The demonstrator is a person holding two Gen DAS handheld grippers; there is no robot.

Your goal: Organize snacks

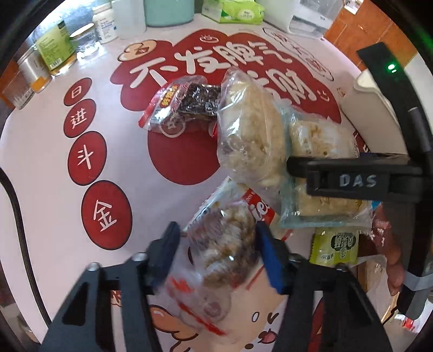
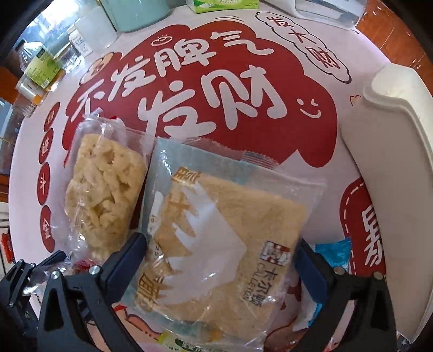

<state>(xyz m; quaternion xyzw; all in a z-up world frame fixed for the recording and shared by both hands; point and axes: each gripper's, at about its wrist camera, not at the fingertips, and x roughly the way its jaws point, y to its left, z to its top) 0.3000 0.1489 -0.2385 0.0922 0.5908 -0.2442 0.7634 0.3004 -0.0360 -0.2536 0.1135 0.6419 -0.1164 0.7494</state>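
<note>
My left gripper [image 1: 216,238] is shut on a clear snack pack with red print [image 1: 222,243], held above the table. My right gripper [image 2: 222,249] is shut on a square beige cake pack [image 2: 224,230]; in the left wrist view its black finger [image 1: 351,176] crosses that same pack [image 1: 319,143]. A clear bag of pale puffed snack [image 1: 249,130] lies beside it and also shows in the right wrist view [image 2: 105,189]. A dark snack pack with a red edge [image 1: 184,105] lies further back. A green sachet [image 1: 335,246] lies at the right.
The table has a white cloth with red characters [image 2: 216,81]. A white bin [image 2: 400,176] stands at the right. Jars, bottles and glasses [image 1: 54,48], a teal container [image 1: 167,10] and a green tissue pack [image 1: 235,10] line the far edge. A blue wrapper [image 2: 333,249] lies near the bin.
</note>
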